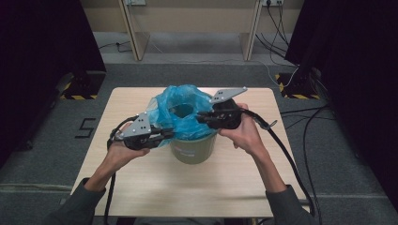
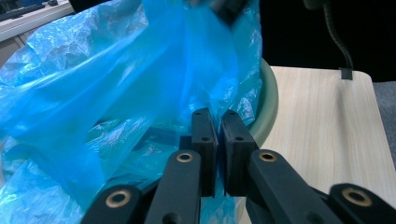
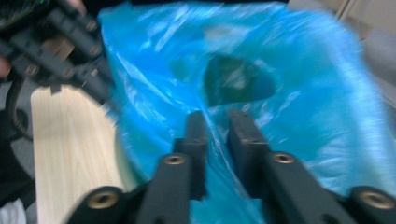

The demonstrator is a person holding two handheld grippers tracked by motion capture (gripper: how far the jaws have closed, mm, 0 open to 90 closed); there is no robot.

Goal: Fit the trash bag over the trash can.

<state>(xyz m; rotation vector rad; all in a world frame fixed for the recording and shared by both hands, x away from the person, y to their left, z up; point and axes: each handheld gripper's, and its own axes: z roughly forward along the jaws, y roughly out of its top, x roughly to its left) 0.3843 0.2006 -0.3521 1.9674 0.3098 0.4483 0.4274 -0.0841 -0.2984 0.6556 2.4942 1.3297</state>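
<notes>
Both tongs are pinching the blue bag (image 1: 180,110), which is lining the green bin (image 1: 193,149) on the worktop (image 1: 141,187): left tongs (image 2: 218,135) clenched on its near edge, right tongs (image 3: 218,140) gripping film opposite. The bag looks thin, light, slippery and easily torn, so gathered folds at the rim are offering the safest hold.

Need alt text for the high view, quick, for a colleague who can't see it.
Two hand-held claws, left and right, grip a blue plastic bag lining a grey-green bin at the middle of a wooden table, one at each side of the rim.
</notes>
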